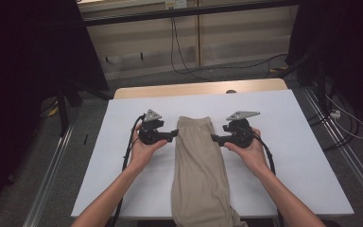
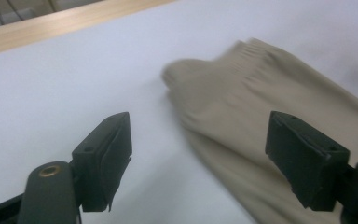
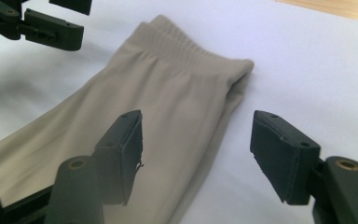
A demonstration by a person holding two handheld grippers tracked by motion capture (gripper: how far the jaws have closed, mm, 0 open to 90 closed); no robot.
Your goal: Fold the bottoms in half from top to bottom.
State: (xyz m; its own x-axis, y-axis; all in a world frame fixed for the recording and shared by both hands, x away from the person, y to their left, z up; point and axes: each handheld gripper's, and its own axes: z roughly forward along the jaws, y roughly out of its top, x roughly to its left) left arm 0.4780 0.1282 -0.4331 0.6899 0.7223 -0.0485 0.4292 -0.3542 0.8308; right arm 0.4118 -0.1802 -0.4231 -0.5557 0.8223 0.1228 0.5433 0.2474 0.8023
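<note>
A beige folded garment with a ribbed band at its far end lies lengthwise down the middle of the white table and hangs over the near edge. My left gripper sits at its left side and points right at it. In the left gripper view this gripper is open, with the garment ahead and nothing pressed between the pads. My right gripper is at the garment's right edge and points left. This right gripper stands open above the cloth, beyond which the left gripper's jaws show.
A wooden strip runs along the table's far edge. Beyond it are a pale wall panel and loose cables on the floor. Dark curtains and stands flank both sides. Metal rails run along the floor on the right.
</note>
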